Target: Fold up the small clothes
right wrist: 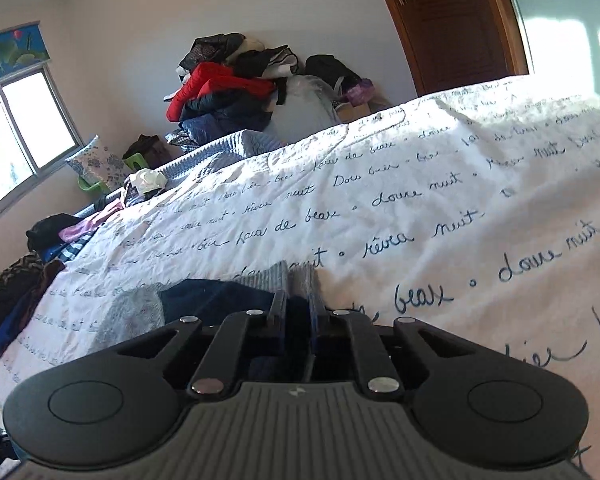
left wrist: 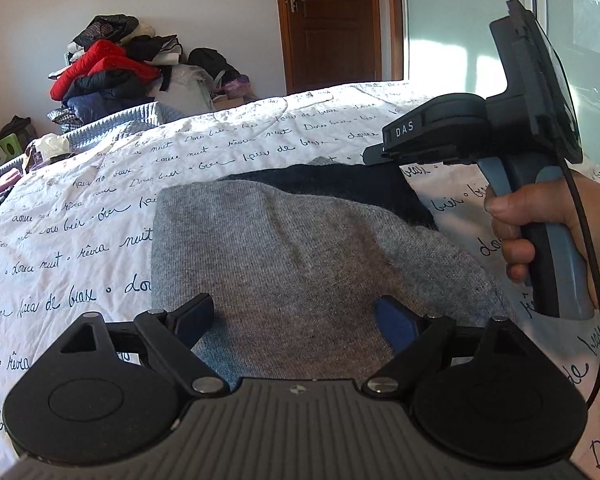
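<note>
Grey knit garment (left wrist: pixel 300 248) is seen spread flat on the printed bedspread (left wrist: pixel 80 216), directly beneath the left gripper (left wrist: pixel 296 320), whose jaws are released above it. At two o'clock, the right gripper (right wrist: pixel 298 312) is clenched on the garment's dark navy part (right wrist: pixel 216 294). At eleven o'clock, piled clothes (left wrist: pixel 108 76) are noted against the far wall.

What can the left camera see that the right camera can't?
Only the left wrist view shows the person's right hand gripping the right tool's handle, and the grey garment spread wide under the open left tool.

Only the right wrist view shows the window and the right tool shut on the garment's dark blue part.

Both show the white bedcover with writing, the pile of clothes by the wall, and the brown door.
</note>
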A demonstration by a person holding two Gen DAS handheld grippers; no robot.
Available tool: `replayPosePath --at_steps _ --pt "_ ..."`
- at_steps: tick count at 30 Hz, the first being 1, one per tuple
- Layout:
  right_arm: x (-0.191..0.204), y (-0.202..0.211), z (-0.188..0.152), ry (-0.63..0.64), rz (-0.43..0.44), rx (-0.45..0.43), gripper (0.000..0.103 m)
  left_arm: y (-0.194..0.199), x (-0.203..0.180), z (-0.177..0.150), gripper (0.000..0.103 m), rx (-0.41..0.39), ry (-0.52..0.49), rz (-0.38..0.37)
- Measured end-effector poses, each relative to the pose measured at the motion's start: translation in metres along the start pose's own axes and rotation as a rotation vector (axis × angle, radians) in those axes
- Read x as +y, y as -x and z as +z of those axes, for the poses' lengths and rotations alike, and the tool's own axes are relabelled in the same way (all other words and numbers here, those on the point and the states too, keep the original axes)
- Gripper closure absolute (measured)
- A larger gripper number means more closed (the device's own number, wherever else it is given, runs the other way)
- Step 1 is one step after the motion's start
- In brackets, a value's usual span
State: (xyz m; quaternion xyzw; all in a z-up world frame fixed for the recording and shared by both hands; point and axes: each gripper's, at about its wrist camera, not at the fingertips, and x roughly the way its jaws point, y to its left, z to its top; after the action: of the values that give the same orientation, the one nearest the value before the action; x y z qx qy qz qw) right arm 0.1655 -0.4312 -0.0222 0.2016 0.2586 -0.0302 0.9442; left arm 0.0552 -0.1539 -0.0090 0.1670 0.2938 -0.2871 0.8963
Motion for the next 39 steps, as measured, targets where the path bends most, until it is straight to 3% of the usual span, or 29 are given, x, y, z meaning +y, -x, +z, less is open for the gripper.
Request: replayPosePath --at_steps 3,5,6,8,9,10,14,15,17,20,31,33,35,39 --pt "-0.001 0.001 0.0 0.008 -0.045 0.002 0.092 0.0 -0.002 -0.001 0.015 0.0 -0.011 0.011" --pt "-0.004 0.011 -0.003 -0.019 -0.029 -0.004 0.09 -0.001 -0.003 -0.002 0.014 -0.005 -0.015 0.013" --pt "-0.005 0.017 -0.005 -0.034 -0.012 -0.005 0.083 -0.001 -0.003 -0.002 0.014 -0.005 -0.016 0.015" --pt "-0.005 0.028 -0.008 -0.055 0.009 -0.001 0.051 -0.002 -0.005 -0.003 0.013 -0.006 -0.02 0.018" --pt "-0.004 0.035 -0.011 -0.053 0.02 -0.008 0.022 -0.003 -0.006 -0.003 0.013 -0.007 -0.023 0.02" --pt "0.001 0.042 -0.014 -0.035 0.039 -0.017 0.015 -0.002 -0.007 -0.003 0.013 -0.009 -0.025 0.021" --pt "0.032 0.053 -0.023 0.156 0.092 0.022 0.016 -0.002 -0.009 -0.004 0.013 -0.011 -0.032 0.023" --pt "0.04 0.051 -0.026 0.219 0.067 0.036 0.016 -0.002 -0.01 -0.004 0.012 -0.011 -0.035 0.026" --pt "0.052 0.041 -0.033 0.345 -0.067 0.048 0.016 -0.002 -0.01 -0.004 0.012 -0.011 -0.035 0.029" --pt "0.045 0.027 -0.035 0.348 -0.196 0.063 0.016 -0.002 -0.011 -0.005 0.012 -0.009 -0.034 0.031" --pt "0.012 0.059 -0.037 0.105 -0.084 0.044 0.015 0.007 0.008 -0.009 0.012 -0.036 0.001 0.044" --pt "0.012 0.069 -0.04 0.094 -0.05 0.046 0.01 0.01 0.02 -0.011 0.012 -0.039 0.025 0.057" --pt "0.013 0.077 -0.046 0.085 -0.003 0.059 0.005 0.011 0.036 -0.013 0.012 -0.038 0.057 0.07" --pt "0.001 0.075 -0.054 -0.009 0.147 0.142 0.004 0.009 0.08 -0.013 0.011 -0.028 0.164 0.048"
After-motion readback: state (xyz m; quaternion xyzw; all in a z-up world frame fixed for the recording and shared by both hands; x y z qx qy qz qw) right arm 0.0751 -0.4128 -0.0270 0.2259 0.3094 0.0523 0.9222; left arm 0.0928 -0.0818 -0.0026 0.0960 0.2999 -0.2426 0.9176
